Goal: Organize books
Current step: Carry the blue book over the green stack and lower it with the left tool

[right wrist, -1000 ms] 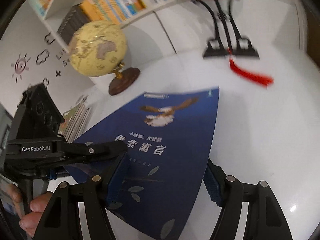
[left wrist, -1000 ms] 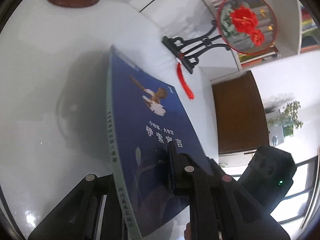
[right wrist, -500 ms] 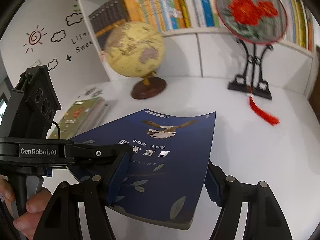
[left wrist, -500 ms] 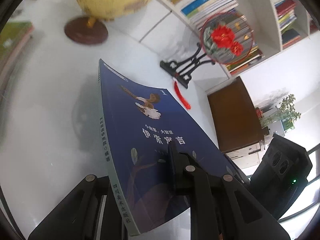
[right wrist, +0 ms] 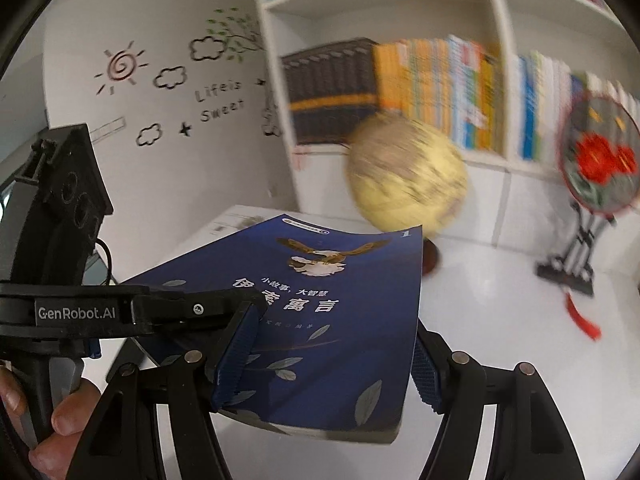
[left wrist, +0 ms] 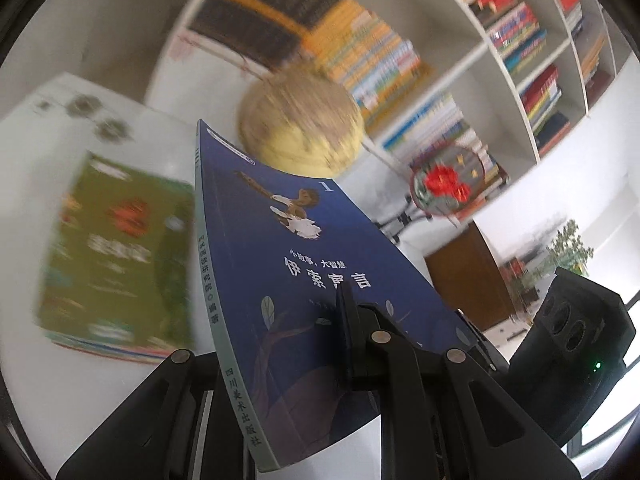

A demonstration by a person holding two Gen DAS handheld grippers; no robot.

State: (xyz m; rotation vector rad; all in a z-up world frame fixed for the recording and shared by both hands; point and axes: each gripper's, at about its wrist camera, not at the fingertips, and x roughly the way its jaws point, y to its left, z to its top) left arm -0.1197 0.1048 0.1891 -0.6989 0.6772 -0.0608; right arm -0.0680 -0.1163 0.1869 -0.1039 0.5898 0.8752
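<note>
My left gripper clamps the blue book up off the table, right gripper wide around it, the green stack left of the globe yet to receive it.

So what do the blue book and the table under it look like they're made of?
Blue book: paperback, seemingly matte card cover; it bows where the left hand-held gripper clamps it. Table: smooth, glossy white, likely laminate or painted; it shows soft sheen.
</note>
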